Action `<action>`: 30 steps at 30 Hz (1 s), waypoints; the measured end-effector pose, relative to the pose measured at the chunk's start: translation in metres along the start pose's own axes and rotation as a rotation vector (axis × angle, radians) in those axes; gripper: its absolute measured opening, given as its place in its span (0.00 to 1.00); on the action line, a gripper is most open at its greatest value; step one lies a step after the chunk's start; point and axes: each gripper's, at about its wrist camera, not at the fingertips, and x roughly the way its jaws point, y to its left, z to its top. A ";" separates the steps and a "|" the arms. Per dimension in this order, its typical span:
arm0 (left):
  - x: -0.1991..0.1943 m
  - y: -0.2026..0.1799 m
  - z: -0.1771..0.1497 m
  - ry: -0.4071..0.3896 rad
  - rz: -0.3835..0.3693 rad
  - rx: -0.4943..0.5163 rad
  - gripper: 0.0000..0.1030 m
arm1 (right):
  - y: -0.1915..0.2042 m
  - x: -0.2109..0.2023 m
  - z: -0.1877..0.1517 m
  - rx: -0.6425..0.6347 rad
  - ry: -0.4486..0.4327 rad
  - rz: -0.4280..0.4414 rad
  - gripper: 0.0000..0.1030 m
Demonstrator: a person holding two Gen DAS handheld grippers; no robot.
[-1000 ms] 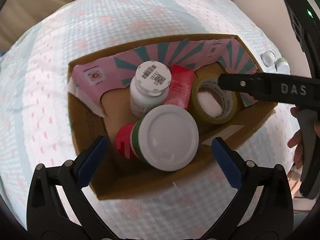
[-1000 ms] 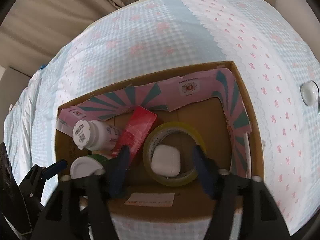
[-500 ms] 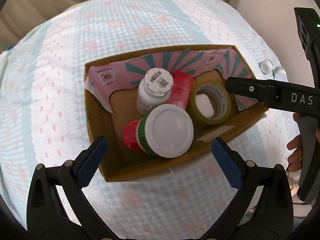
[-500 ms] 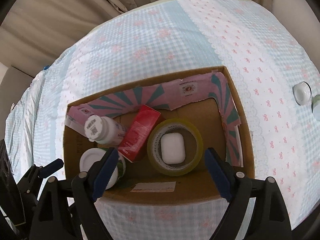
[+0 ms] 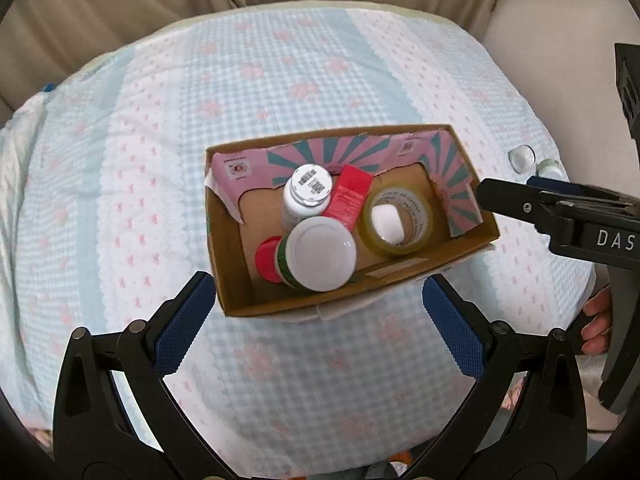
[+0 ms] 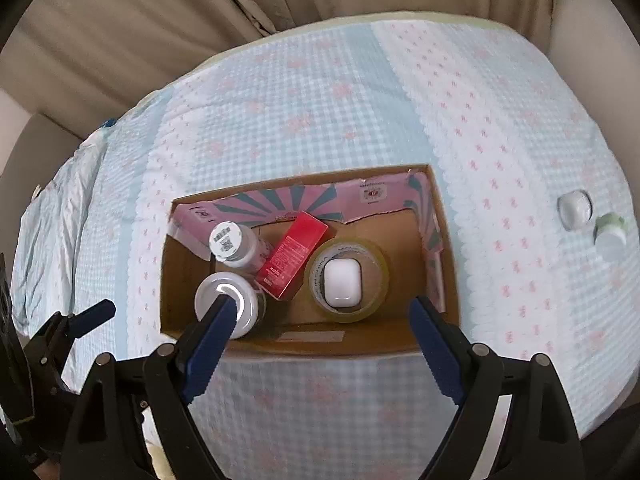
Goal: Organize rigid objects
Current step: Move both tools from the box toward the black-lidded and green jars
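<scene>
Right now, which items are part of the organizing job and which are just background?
Job:
cardboard box
tape roll
white case
red carton
barcode bottle
white-lid jar
two small jars outside

Background:
checked bedspread
curtain

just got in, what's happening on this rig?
A person holds a tool in each hand above a cardboard box on a bed. Left tool and right tool are both open and empty. The box holds a white bottle, a red carton, a white-lidded jar and a tape roll with a white case inside it. Two small containers lie on the bedspread outside.
</scene>
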 end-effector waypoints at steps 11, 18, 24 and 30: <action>-0.056 -0.082 0.012 -0.101 0.102 -0.049 1.00 | -0.045 -0.075 0.000 -0.138 -0.060 0.061 0.83; -0.071 -0.167 0.031 -0.160 0.125 -0.084 1.00 | -0.118 -0.123 0.004 -0.201 -0.095 0.045 0.83; -0.064 -0.231 0.049 -0.169 0.115 -0.067 1.00 | -0.192 -0.153 0.007 -0.188 -0.122 -0.002 0.83; -0.044 -0.285 0.069 -0.173 0.041 0.019 1.00 | -0.259 -0.176 -0.001 -0.102 -0.170 -0.078 0.83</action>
